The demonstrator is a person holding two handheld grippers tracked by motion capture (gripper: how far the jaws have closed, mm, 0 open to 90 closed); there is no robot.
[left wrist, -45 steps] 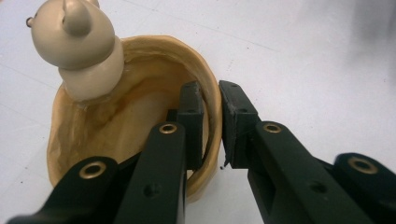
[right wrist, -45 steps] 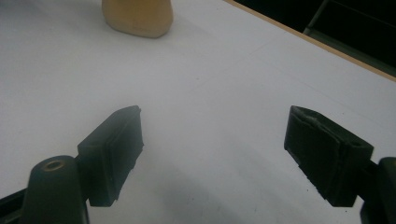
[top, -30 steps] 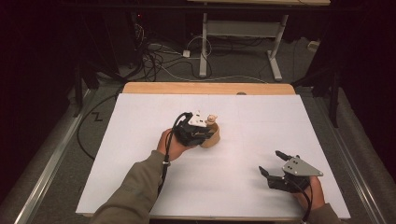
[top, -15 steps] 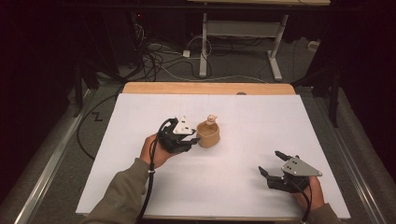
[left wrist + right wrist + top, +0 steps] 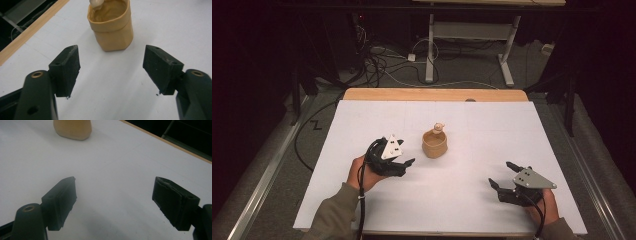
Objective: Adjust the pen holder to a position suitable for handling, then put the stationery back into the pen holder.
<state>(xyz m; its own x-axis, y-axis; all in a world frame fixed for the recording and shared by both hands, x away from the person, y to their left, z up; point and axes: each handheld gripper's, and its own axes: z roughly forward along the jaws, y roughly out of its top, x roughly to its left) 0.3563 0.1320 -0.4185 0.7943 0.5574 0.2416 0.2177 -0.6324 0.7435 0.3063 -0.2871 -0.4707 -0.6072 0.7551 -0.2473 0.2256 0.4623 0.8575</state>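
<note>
— Where tan cup (image 5: 434, 144) stands mid-table: upright on white sheet (image 5: 362, 125), well clear of every edge.
— Left gripper (image 5: 404, 165) just beside, spread, gripping nothing. Right gripper (image 5: 502, 175) likewise spread, near front edge, bare sheet between.

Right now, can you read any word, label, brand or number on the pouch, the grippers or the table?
No readable text anywhere.
Tan pouch: plain, no print or label showing.
Left gripper and right gripper: bare black jaws and grey plates with small holes, no markings.
White table top: blank.
Floor left of the table: a black cable bend looks like a "Z", but it is no sign.
</note>
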